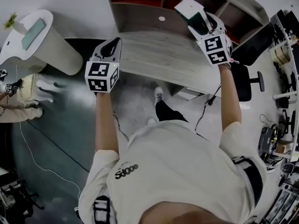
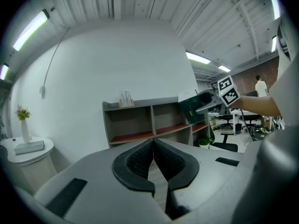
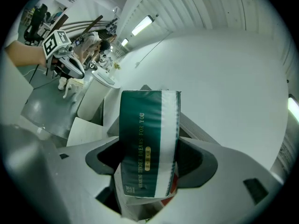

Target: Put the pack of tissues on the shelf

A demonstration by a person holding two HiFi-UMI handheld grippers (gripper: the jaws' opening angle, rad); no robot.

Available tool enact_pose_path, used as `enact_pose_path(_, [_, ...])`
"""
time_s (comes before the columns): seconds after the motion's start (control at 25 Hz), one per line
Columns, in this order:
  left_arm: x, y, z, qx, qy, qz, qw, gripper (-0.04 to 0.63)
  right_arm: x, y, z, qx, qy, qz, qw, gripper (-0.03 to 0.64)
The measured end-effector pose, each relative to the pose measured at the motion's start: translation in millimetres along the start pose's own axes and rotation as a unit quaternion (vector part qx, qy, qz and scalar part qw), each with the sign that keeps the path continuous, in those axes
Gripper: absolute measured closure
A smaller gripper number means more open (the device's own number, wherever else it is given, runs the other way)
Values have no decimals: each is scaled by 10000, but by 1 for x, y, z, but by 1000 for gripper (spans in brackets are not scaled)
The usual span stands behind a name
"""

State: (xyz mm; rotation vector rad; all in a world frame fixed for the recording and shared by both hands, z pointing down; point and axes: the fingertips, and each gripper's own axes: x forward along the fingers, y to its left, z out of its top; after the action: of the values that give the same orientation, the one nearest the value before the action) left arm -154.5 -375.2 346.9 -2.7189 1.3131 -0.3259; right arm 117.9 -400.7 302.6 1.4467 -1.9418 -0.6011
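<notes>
Right gripper [image 1: 202, 22] grips the green-and-white plastic tissue pack [image 3: 148, 143], held high near the grey wooden shelf [image 2: 140, 103] for placing. Left gripper [image 2: 153, 148] fingers sit closed, empty.

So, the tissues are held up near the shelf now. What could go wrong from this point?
1. The right gripper holds the soft pack of tissues by one end only, and most of it sticks out, so it may bend or slip when pushed in.
2. In the left gripper view the pack is tilted near the top board of the shelf, so it could catch on that edge.
</notes>
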Motion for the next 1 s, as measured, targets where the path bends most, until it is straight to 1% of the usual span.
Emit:
enact_pose_path(0.12, [18, 12, -4, -29, 46, 36, 10000, 577, 28, -1, -6, -34, 45, 124, 9999, 278])
enact_pose_path(0.32, [56, 32, -11, -89, 155, 88, 9998, 577, 79, -12, -29, -180, 250, 233, 9993, 279])
enact_pose_path(0.52, [106, 50, -22, -194, 345, 69, 9992, 577, 138, -26, -55, -394, 507, 351, 9973, 279])
enact_pose_path(0.64, [140, 61, -23, -220, 407, 59, 9989, 577, 172, -34, -68, -374, 574, 530, 9962, 279])
enact_pose_path(0.84, [188, 72, -26, -277, 517, -5, 9983, 577, 211, -46, -57, 46, 359, 957, 9948, 279])
enact_pose_path(1.0, [212, 75, -31, -282, 613, -94, 9977, 577, 226, -49, -54, -37, 462, 1246, 9911, 279])
